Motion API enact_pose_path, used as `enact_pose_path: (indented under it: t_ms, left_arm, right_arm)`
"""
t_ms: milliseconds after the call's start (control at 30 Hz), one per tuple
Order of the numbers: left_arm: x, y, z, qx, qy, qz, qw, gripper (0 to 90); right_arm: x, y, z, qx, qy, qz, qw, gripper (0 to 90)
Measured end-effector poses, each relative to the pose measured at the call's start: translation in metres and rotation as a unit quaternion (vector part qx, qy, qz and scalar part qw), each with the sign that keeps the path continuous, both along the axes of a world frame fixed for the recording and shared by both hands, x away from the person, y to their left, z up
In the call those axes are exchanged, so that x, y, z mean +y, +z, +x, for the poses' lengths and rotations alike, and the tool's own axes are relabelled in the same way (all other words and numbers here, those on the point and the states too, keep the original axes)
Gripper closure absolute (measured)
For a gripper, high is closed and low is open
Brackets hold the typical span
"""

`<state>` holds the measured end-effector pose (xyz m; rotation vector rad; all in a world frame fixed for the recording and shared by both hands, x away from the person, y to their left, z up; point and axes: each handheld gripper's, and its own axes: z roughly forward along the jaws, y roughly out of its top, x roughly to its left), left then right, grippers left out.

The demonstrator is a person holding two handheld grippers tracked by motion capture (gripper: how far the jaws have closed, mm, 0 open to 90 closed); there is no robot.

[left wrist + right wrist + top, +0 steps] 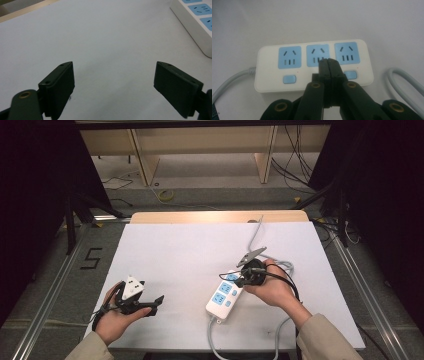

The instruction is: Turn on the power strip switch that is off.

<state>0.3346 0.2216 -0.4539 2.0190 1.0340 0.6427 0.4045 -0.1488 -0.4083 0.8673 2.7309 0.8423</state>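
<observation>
The power strip (224, 295) lies on the white table (190, 255), right of its middle and toward the person's edge, its long side slanting away from the person. In the high view its grey cord (212, 340) leaves the near end and runs off the table edge, and more grey cable (286, 266) loops just beyond the far end of the strip.

The right gripper (239, 282) is held over the far end of the strip, with the hand (272, 287) behind it. The right gripper view shows what the high view cannot: the jaws of the right gripper (328, 61) are pressed flat together with nothing between them, and their tips sit over the middle of the strip's three blue sockets (317, 55), above the row of blue switches (289, 79).

The left gripper (159, 300) rests well to the left of the strip, low over the table. In the left gripper view (113, 75) its jaws stand wide apart over bare table, with a corner of the strip (197, 20) at the upper right.
</observation>
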Motion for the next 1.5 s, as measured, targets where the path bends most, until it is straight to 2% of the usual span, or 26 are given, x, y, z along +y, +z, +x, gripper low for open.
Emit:
enact_pose_path:
  t_ms: [667,1167,1300,1500]
  left_arm:
    - [0.000,0.000,0.000,0.000,0.000,0.000,1.0000,16.5]
    - [0.000,0.000,0.000,0.001,-0.001,0.000,1.0000,16.5]
    - [0.000,0.000,0.000,0.001,-0.001,0.000,1.0000,16.5]
    - [0.000,0.000,0.000,0.001,-0.002,0.001,1.0000,16.5]
  right_arm:
    - [0.011,-0.008,0.006,0.031,0.007,-0.028,0.9991,90.0]
    - [0.019,-0.017,0.009,0.042,0.019,-0.047,0.9978,90.0]
    - [0.020,-0.018,0.010,0.047,0.012,-0.045,0.9978,90.0]
    - [0.021,-0.020,0.011,0.048,0.017,-0.052,0.9974,90.0]
